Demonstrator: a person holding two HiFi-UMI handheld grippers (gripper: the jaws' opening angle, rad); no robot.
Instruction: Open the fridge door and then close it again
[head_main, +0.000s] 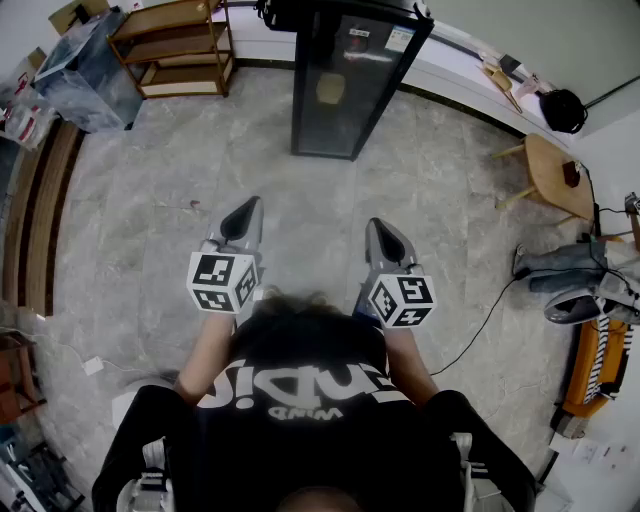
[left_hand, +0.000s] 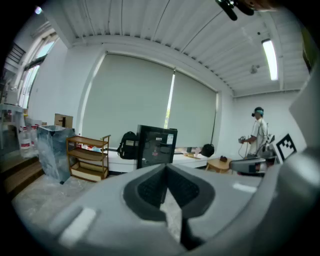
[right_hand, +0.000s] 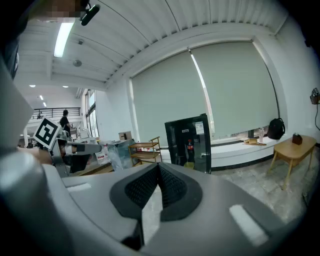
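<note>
Fridge (head_main: 350, 85): black, glass door closed, on grey stone-tile floor (head_main: 200, 170) by the window wall, well ahead of both grippers. White stickers (head_main: 398, 40) on the door, unreadable; one bottle (right_hand: 190, 148) inside. Left gripper (head_main: 243, 215), right gripper (head_main: 386, 238): jaws clenched together, empty. Wooden shelf (head_main: 180, 45) to the fridge's left.
</note>
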